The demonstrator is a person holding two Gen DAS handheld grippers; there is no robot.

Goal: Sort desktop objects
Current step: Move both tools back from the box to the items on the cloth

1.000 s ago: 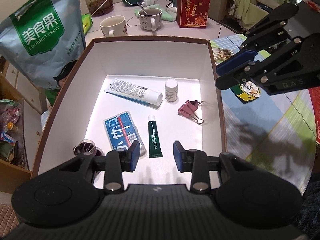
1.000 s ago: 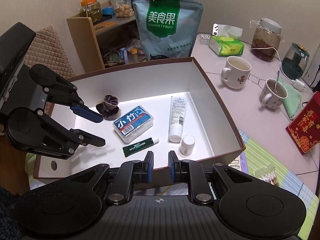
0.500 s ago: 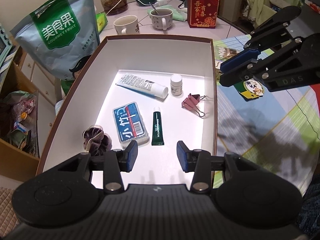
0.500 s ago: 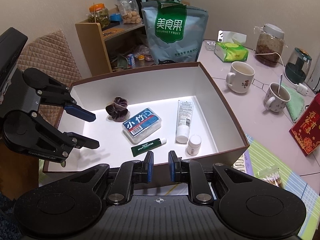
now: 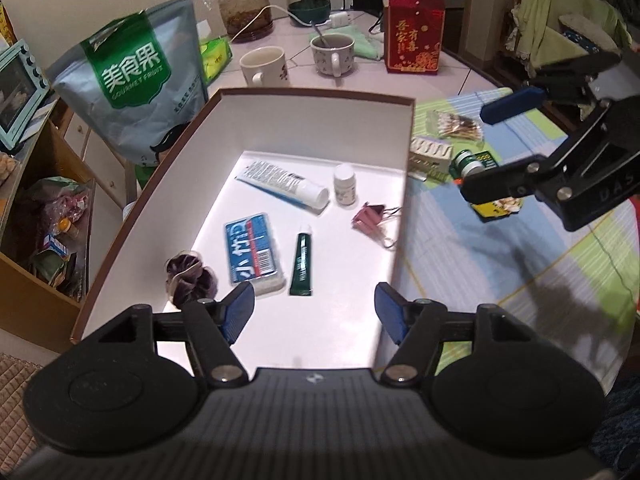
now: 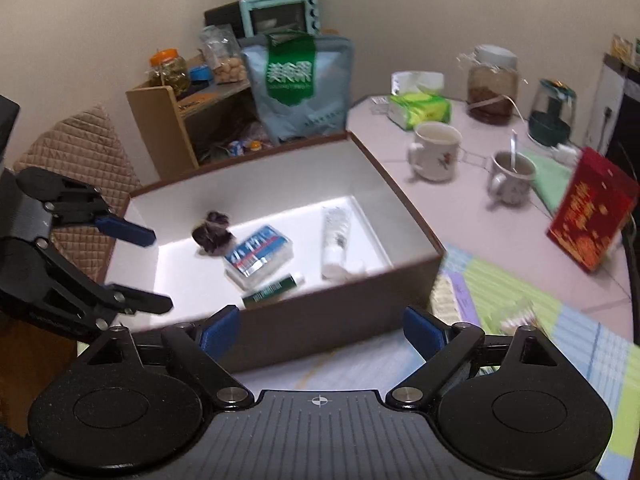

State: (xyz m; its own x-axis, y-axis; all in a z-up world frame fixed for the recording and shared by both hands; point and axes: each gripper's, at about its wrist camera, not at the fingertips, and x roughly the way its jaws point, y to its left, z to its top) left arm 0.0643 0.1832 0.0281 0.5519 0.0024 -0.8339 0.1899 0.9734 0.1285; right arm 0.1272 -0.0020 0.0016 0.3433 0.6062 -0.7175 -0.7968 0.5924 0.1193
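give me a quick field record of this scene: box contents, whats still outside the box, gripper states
container: brown box, white inside, open top
in box: white tube, small white bottle, pink binder clip, blue case, green tube, purple scrunchie
outside, on the striped cloth: cotton swab pack, green-capped bottle
left gripper: open, empty, over the box's near end
right gripper: open, empty, outside the box's near wall
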